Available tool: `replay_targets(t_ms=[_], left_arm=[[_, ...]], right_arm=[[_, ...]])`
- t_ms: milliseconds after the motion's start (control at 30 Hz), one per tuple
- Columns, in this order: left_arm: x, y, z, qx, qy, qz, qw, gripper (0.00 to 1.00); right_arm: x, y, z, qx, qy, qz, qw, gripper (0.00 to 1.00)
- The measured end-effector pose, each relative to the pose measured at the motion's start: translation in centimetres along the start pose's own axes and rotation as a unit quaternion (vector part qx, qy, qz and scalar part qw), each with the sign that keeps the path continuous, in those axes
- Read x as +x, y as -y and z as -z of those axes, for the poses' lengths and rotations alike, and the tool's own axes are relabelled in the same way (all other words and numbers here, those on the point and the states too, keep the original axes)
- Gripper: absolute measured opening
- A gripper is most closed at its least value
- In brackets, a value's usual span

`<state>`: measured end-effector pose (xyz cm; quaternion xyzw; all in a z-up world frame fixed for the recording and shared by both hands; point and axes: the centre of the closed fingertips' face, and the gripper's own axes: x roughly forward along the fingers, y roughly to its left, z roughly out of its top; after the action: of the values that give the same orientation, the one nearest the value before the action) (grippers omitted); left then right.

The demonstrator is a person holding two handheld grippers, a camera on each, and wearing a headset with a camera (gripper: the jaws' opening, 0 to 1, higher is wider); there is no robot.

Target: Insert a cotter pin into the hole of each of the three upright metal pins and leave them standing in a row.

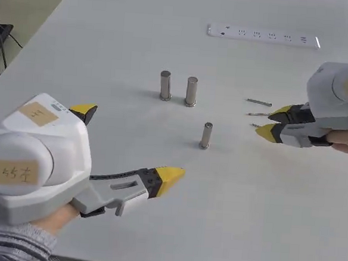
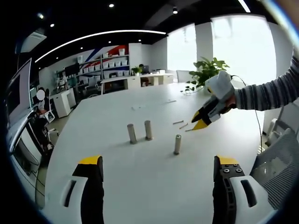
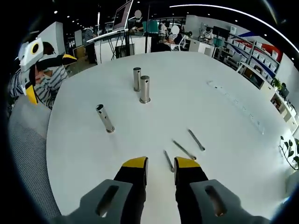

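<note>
Left gripper and right gripper are hovering over the tabletop.
Left is gaping wide, nearest; right, narrowly apart and empty, is pointing at three cotter pins lying right of the three upright metal pins.

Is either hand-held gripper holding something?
No, nothing is held. The left hand-held gripper is wide open; the right hand-held gripper is open, its tips near the loose thin pins.

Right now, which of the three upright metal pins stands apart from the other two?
The lone pin, lowest in the head view. The back-left pin and back-right pin stand close together, side by side, behind it.
</note>
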<state>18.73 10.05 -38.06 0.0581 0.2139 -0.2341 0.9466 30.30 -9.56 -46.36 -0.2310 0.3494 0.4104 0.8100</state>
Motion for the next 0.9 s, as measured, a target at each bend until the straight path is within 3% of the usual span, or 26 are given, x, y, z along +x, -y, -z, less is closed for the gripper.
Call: replay_targets(t_ms=[167, 400, 667, 900], left_arm=[[0.0, -0.1, 0.1, 0.000, 0.000, -0.001, 1.0000, 0.97], [0.0, -0.4, 0.1, -0.003, -0.003, -0.004, 1.0000, 0.96], [0.0, -0.5, 0.2, -0.002, -0.004, -0.004, 1.0000, 0.95], [0.0, -0.5, 0.1, 0.000, -0.005, -0.004, 1.0000, 0.95]], right_arm=[[0.9, 1.1, 0.7, 0.000, -0.030, -0.005, 0.9995, 0.16], [1.6, 1.5, 1.8, 0.001, -0.074, -0.017, 0.9971, 0.11], [1.9, 1.4, 2.4, 0.001, -0.098, -0.030, 0.9947, 0.05], [1.8, 1.5, 2.5, -0.029, -0.118, -0.033, 0.9921, 0.00]])
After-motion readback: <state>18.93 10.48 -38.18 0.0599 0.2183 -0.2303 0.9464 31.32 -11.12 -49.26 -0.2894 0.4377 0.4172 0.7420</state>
